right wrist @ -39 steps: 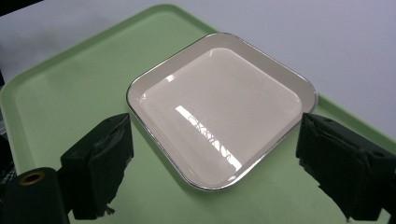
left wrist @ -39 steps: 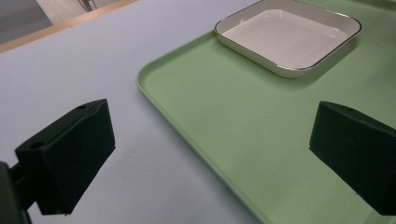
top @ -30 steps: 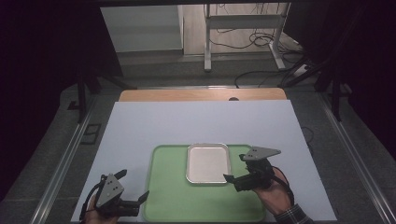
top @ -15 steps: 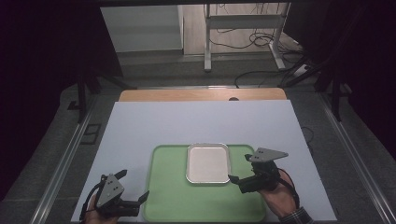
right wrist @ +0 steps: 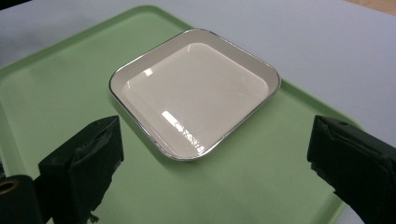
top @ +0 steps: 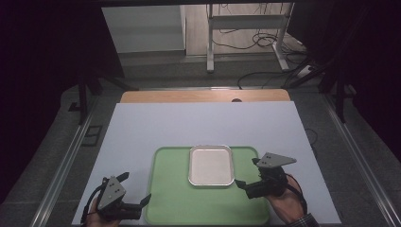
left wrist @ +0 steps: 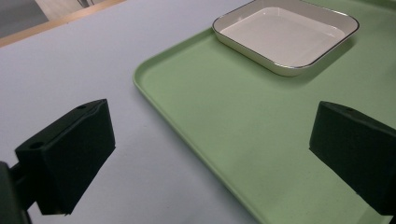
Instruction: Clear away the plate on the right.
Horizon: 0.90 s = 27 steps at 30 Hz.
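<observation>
Drawn back slightly, the right hand-held gripper (top: 247, 175), jaws spread and empty, faces the shallow white square metal-rimmed dish (top: 211, 165) just ahead on the green plastic tray (top: 170, 198), whose glossy rim could slip from a shallow pinch.

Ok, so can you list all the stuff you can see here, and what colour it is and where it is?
Dish: one, white with a thin silvery rim, square with rounded corners, nothing in it, on the far middle part of the tray.
Tray: one, light green, on the near middle of the table.
Table: one, pale grey-blue top with a wooden strip along its far edge.
Frame legs and cables: on the floor beyond the table.
Left tool: one, black, jaws open, at the tray's near left corner.
Right tool: one, black, jaws open, just right of the dish, over the tray.
</observation>
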Tool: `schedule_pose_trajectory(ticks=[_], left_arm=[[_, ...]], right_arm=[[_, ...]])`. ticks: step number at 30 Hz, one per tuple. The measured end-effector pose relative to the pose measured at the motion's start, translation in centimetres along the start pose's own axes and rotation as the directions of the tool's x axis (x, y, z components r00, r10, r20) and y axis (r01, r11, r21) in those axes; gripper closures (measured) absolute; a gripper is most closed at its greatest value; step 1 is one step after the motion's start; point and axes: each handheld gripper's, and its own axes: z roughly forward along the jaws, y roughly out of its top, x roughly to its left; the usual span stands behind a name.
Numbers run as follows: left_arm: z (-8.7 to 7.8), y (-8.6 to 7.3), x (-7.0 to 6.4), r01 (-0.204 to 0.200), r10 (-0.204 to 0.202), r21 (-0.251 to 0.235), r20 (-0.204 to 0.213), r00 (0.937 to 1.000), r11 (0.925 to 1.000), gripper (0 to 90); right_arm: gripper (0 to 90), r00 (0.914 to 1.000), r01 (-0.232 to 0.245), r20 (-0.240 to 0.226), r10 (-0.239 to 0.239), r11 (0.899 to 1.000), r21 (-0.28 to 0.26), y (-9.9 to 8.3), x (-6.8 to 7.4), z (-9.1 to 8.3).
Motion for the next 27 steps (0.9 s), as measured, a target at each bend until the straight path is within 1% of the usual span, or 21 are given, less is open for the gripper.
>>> schedule_pose_trajectory(ticks=[5,6,9,15,22,27], left_arm=[[-0.1,0.0,0.0,0.001,-0.001,-0.001,-0.003,1.0000,1.0000,0.0],[-0.1,0.0,0.0,0.000,0.000,-0.002,-0.003,1.0000,1.0000,0.0],[0.0,0.0,0.0,-0.003,0.003,0.000,-0.003,1.0000,1.0000,0.0],[-0.1,-0.1,0.0,-0.002,0.001,-0.004,-0.007,1.0000,1.0000,0.0],[-0.1,-0.1,0.0,-0.005,0.005,-0.007,-0.011,0.9999,1.0000,0.0],[-0.1,-0.1,0.0,-0.006,0.006,-0.007,-0.012,0.9999,1.0000,0.0]], right_arm=[[1.8,0.9999,0.015,0.002,-0.015,1.000,-0.004,-0.2,0.0,0.0],[0.9,0.9996,0.026,0.008,-0.026,1.000,-0.006,-0.3,0.0,-0.1],[0.0,0.9994,0.033,0.015,-0.032,0.999,-0.008,-0.4,0.0,-0.3],[0.0,0.9992,0.027,0.028,-0.027,1.000,-0.004,-0.7,-0.1,-0.8],[0.0,0.9988,0.014,0.048,-0.013,1.000,-0.023,-1.1,-0.4,-1.6],[0.0,0.9974,0.014,0.071,-0.011,0.999,-0.032,-1.3,-0.5,-2.2]])
